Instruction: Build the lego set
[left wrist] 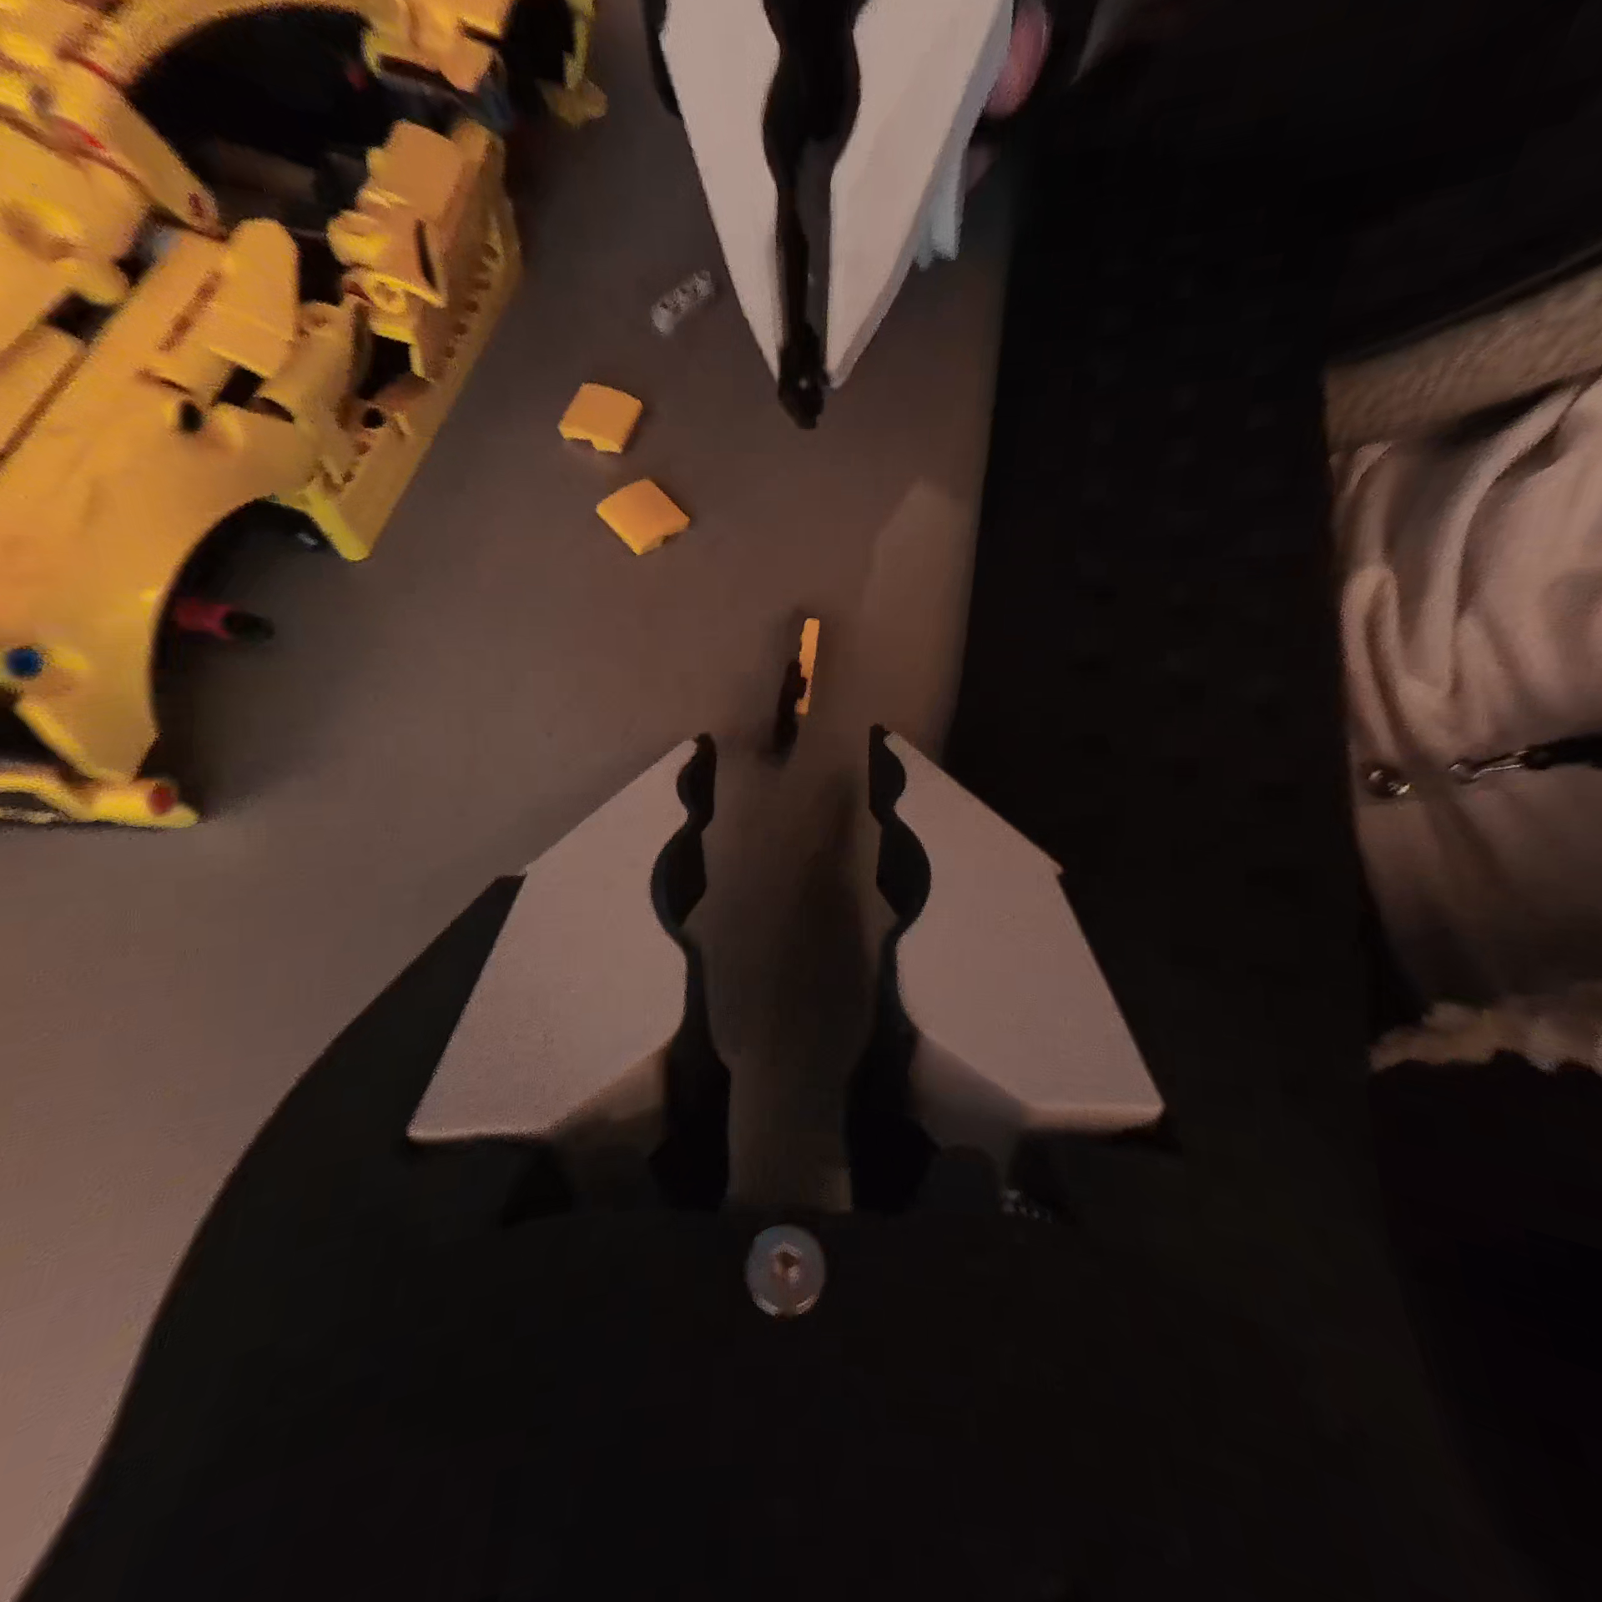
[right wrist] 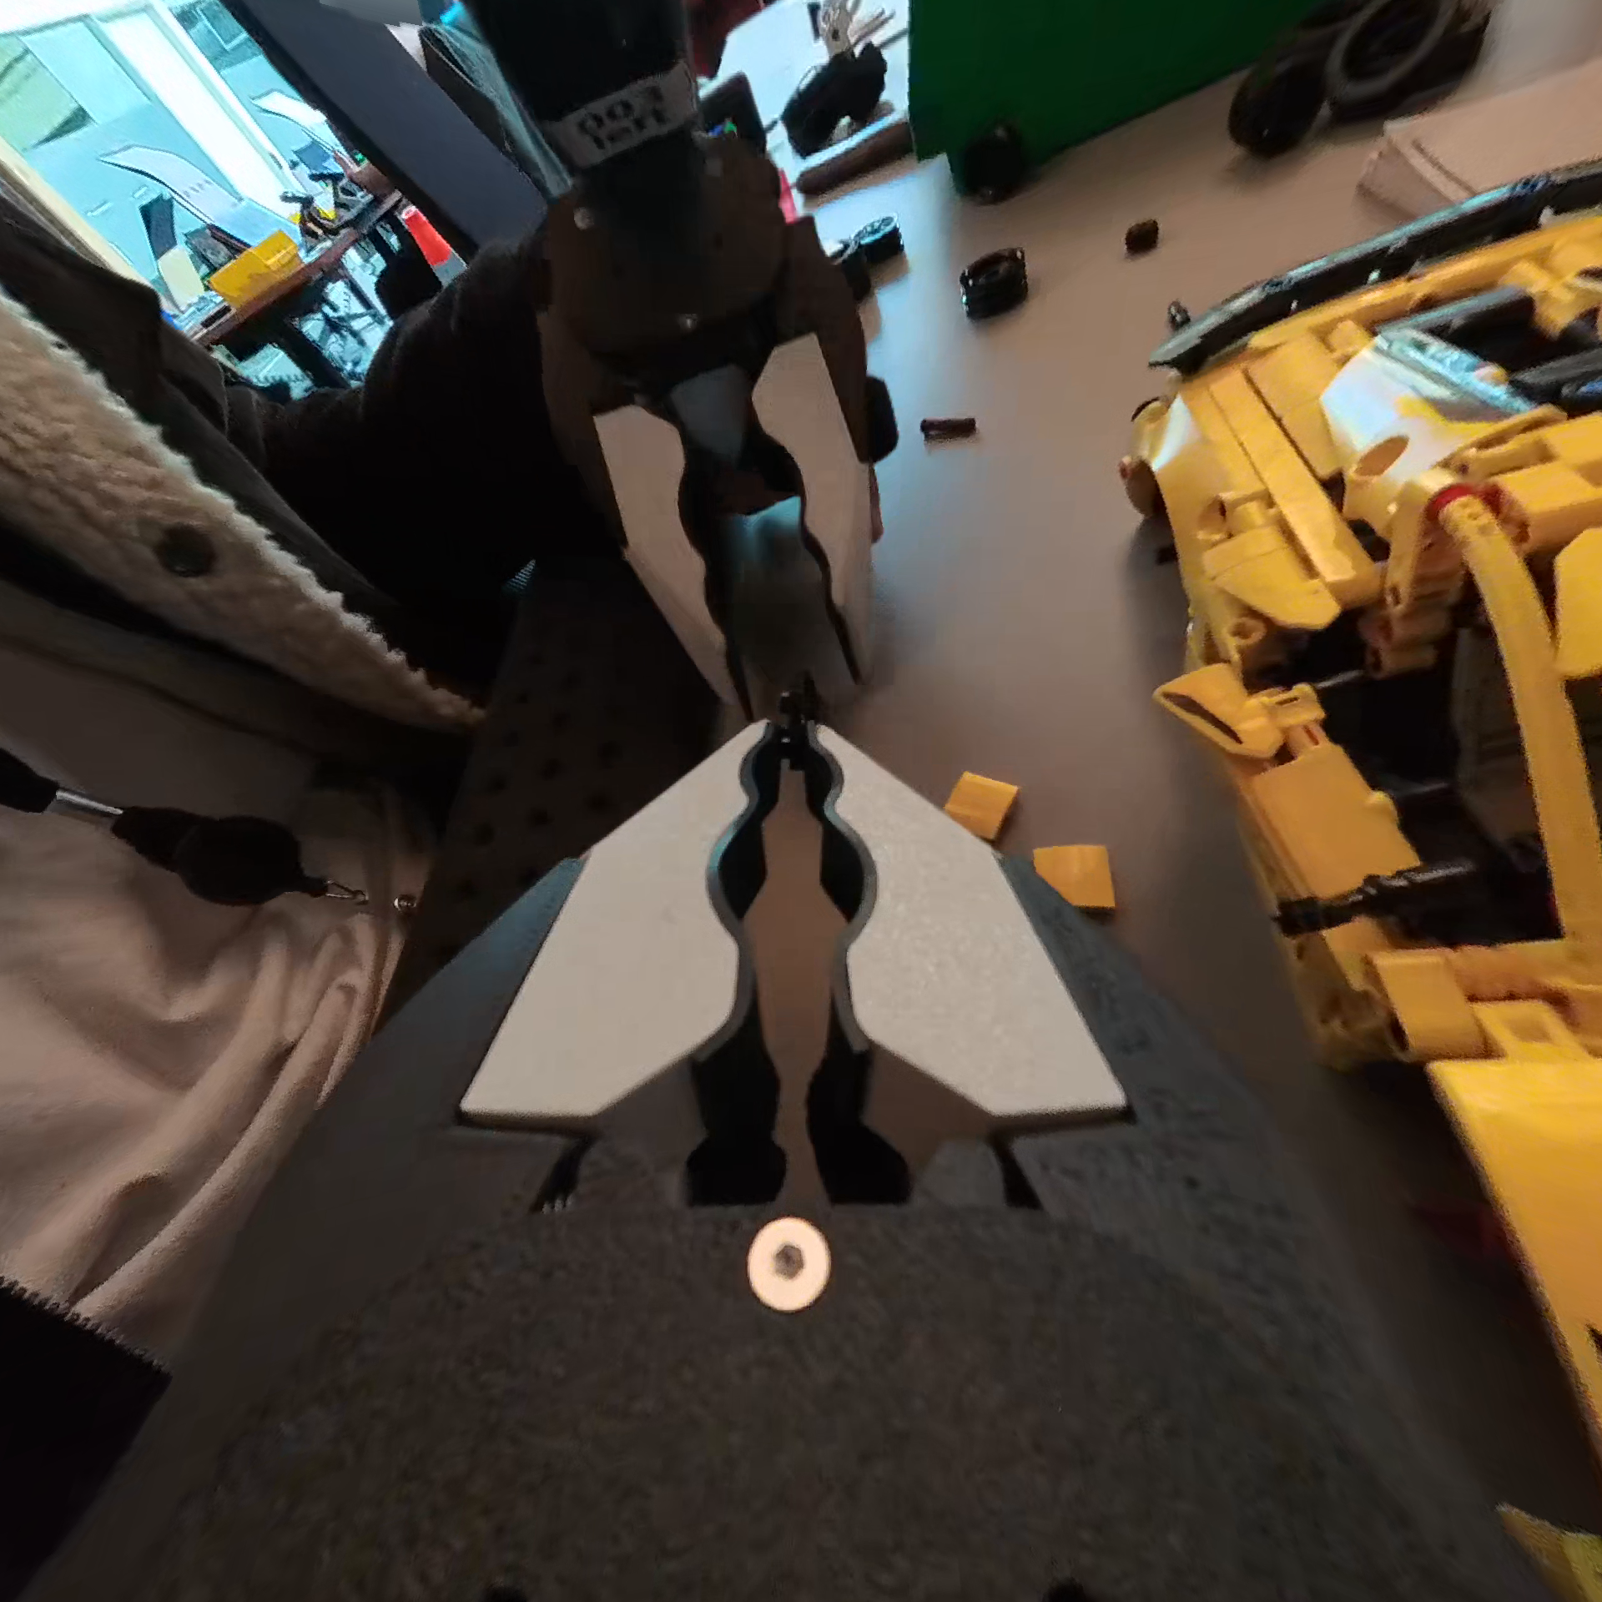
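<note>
The right gripper (right wrist: 791,732) is pinched tight on a tiny black piece (right wrist: 793,706). The left gripper (left wrist: 791,750) has its jaws apart, and a small yellow and black piece (left wrist: 802,672) sits just past its tips. The big yellow car (right wrist: 1387,607) rests on the tabletop (right wrist: 997,607), with 2 loose yellow tiles (right wrist: 984,804) beside it. The black piece is so small it could slip out or twist if the grippers bump.
</note>
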`<state>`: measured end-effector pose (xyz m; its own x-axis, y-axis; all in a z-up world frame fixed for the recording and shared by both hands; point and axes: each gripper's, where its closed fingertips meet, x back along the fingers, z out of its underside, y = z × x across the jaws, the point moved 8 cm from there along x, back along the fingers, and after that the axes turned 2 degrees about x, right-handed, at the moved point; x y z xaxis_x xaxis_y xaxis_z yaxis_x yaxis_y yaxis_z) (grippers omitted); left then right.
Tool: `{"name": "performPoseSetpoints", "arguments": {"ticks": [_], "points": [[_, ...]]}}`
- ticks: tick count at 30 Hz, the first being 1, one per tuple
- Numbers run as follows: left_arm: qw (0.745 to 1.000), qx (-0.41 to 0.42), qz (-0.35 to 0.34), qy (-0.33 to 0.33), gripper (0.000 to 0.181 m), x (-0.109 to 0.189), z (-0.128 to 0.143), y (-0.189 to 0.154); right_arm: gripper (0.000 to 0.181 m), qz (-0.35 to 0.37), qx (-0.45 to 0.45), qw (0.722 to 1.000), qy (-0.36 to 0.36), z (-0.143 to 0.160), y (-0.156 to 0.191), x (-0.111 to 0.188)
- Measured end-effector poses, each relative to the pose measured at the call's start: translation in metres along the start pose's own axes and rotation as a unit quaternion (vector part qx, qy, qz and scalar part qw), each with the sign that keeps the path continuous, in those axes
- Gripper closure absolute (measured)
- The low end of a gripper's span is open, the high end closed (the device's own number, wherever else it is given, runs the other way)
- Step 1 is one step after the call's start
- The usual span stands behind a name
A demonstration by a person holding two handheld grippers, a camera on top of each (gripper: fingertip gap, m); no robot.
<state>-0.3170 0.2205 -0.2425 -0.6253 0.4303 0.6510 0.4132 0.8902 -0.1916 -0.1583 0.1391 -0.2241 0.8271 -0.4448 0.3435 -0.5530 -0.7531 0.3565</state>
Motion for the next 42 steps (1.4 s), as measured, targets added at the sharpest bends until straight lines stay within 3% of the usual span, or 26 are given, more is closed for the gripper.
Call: {"name": "performPoseSetpoints", "arguments": {"ticks": [2, 5, 9, 14, 28, 35, 42], "points": [[1.000, -0.002, 0.011, -0.012, 0.147, -0.008, -0.003, 0.001, 0.177, -0.001, -0.005, 1.000, -0.001, 0.000, -0.001, 0.000], [1.000, 0.014, 0.021, -0.004, 0.175, -0.012, -0.006, 0.004, 0.177, -0.002, -0.017, 1.000, -0.017, -0.002, -0.003, 0.000], [0.994, 0.056, 0.071, -0.058, 0.175, -0.008, -0.014, 0.000, 0.177, -0.010, -0.023, 0.999, -0.037, -0.007, -0.004, -0.004], [0.980, 0.094, 0.121, -0.127, 0.175, 0.004, -0.020, 0.001, 0.176, -0.039, -0.047, 0.998, -0.013, -0.006, -0.001, -0.016], [0.967, 0.110, 0.169, -0.155, 0.175, 0.007, -0.022, 0.002, 0.176, -0.092, -0.081, 0.992, -0.039, -0.009, 0.004, -0.018], [0.969, 0.107, 0.163, -0.154, 0.175, 0.007, -0.021, 0.002, 0.166, -0.083, -0.038, 0.995, -0.036, -0.010, 0.010, -0.018], [0.973, 0.095, 0.158, -0.141, 0.175, 0.004, -0.021, 0.000, 0.175, -0.087, -0.058, 0.994, -0.018, -0.008, 0.006, -0.020]]}}
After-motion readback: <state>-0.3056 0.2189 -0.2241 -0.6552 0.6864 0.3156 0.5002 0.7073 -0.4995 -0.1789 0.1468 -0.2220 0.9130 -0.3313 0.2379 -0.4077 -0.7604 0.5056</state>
